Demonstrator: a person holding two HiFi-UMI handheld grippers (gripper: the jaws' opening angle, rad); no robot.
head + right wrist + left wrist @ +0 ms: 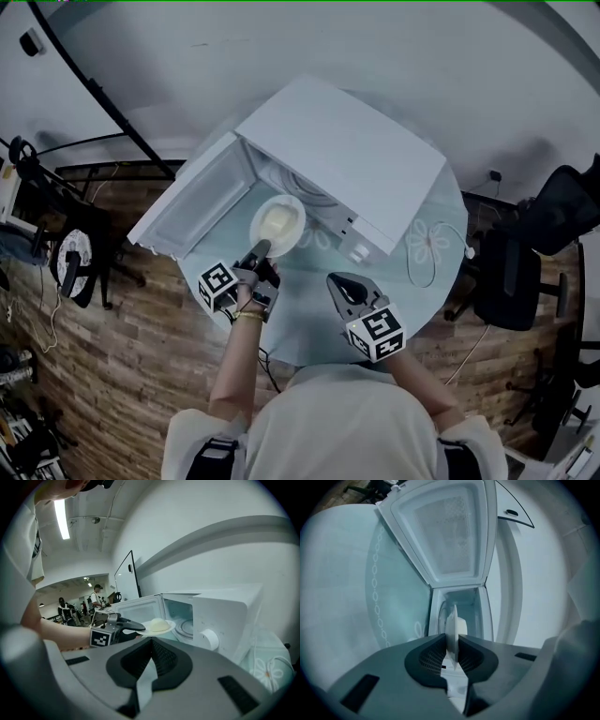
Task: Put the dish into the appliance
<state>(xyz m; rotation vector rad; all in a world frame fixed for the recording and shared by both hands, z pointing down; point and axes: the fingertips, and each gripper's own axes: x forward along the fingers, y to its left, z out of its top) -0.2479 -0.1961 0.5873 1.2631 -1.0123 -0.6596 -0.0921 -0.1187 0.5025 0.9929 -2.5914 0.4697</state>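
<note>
The left tongs (452, 641) are clamped on the near rim of the dish (278, 223), the plate's edge pinched between the two pads. The dish is a pale round plate with a soft pale mound of food (159, 624) on it. It is held level at the mouth of the microwave (347, 159), part of it already past the opening and the rest out in front, clear of the cavity floor. The right tongs (337, 279) have their jaws together with nothing between them. They hover in front of the microwave, below its control side and apart from the dish.

The microwave is white and stands on a round, pale blue-green counter (309, 323) printed with flower outlines. Its door (197, 202) is swung wide open to the left of the cavity. In the right gripper view a round turntable (187, 627) lies inside on the cavity floor, beyond the dish, and a white knob (208, 639) sits on the front panel to the right of the opening. A white cord (441, 253) loops on the counter at the microwave's right side. Farther right of the microwave, off the counter, a dark office chair (511, 272) stands on the wooden floor (112, 356).
</note>
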